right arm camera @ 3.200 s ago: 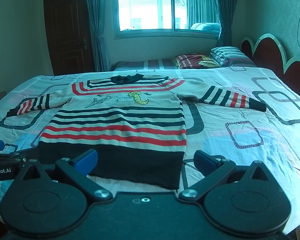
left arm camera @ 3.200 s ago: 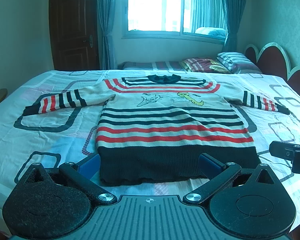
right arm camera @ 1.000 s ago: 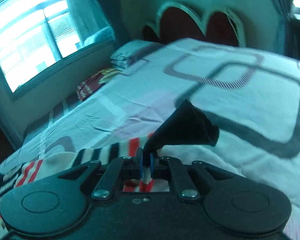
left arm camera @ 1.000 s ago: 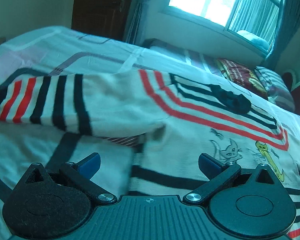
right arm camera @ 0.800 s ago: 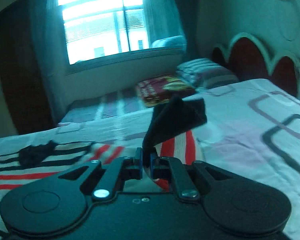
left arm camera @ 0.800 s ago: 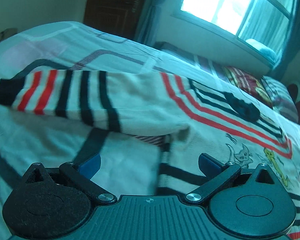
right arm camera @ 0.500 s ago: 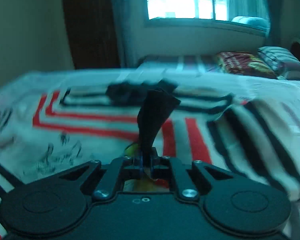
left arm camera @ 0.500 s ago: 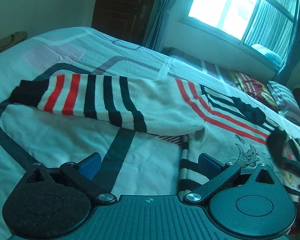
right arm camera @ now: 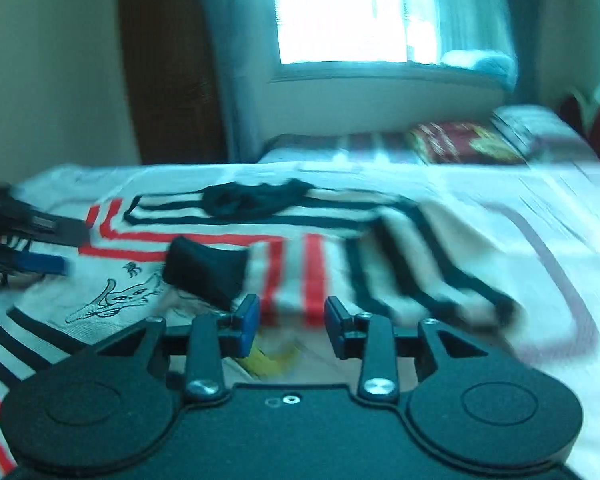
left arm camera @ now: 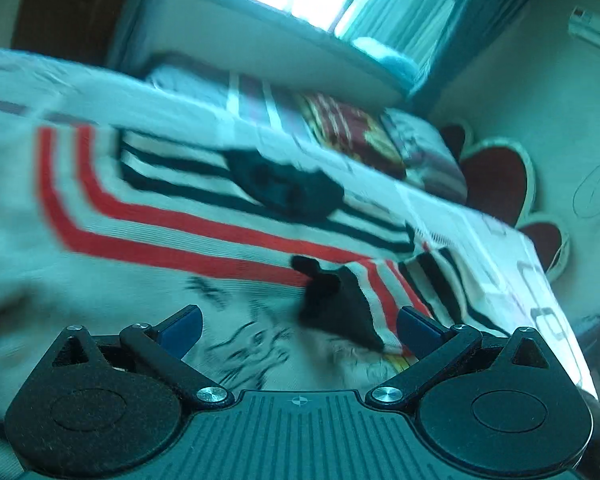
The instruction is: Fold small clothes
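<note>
Our right gripper (right arm camera: 288, 320) stood spread, our left gripper (left arm camera: 298, 326) wide apart; the striped sweater (right arm camera: 204, 240) lay on the bed (right arm camera: 560, 216), its sleeve (right arm camera: 300, 272) across the chest, liable to slide off if snagged

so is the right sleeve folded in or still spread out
Folded in: the right sleeve lies across the sweater's chest, its dark cuff beside the cat drawing. The right tool is open, clear of it.

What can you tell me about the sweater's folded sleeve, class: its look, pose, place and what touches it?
The folded sleeve is knitted, cream with red and black stripes and a dark cuff. It lies across the sweater chest, cuff beside the cat drawing, below the dark collar. The right gripper is open just before it, not holding it.
</note>
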Demonstrator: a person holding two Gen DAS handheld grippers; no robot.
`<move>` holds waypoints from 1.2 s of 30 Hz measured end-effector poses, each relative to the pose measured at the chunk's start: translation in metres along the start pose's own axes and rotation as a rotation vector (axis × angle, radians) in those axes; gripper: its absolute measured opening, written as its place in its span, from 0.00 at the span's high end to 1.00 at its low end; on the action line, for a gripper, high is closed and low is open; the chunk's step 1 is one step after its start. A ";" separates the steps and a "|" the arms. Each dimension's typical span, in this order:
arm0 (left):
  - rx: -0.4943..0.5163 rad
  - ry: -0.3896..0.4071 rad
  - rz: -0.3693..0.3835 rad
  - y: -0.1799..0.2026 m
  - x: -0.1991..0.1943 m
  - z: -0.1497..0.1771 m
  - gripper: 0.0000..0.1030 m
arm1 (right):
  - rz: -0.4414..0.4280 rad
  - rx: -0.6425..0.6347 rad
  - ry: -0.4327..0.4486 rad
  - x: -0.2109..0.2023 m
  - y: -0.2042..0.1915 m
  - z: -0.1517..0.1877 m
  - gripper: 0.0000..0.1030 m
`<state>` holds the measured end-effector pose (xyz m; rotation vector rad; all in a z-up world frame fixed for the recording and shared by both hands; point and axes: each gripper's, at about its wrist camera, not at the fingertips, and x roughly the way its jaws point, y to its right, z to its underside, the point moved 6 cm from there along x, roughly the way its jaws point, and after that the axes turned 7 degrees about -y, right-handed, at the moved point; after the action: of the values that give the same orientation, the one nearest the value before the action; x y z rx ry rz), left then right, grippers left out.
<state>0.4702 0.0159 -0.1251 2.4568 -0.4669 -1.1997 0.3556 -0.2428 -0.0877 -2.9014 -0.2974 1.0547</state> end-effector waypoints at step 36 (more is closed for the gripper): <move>0.040 0.019 -0.051 -0.050 0.007 -0.027 0.95 | -0.433 1.062 -0.006 0.042 0.139 0.026 0.83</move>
<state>0.5029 0.0615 -0.1377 2.5262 -0.4289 -1.1966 0.3939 -0.3721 -0.1482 -1.7828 -0.2394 0.7846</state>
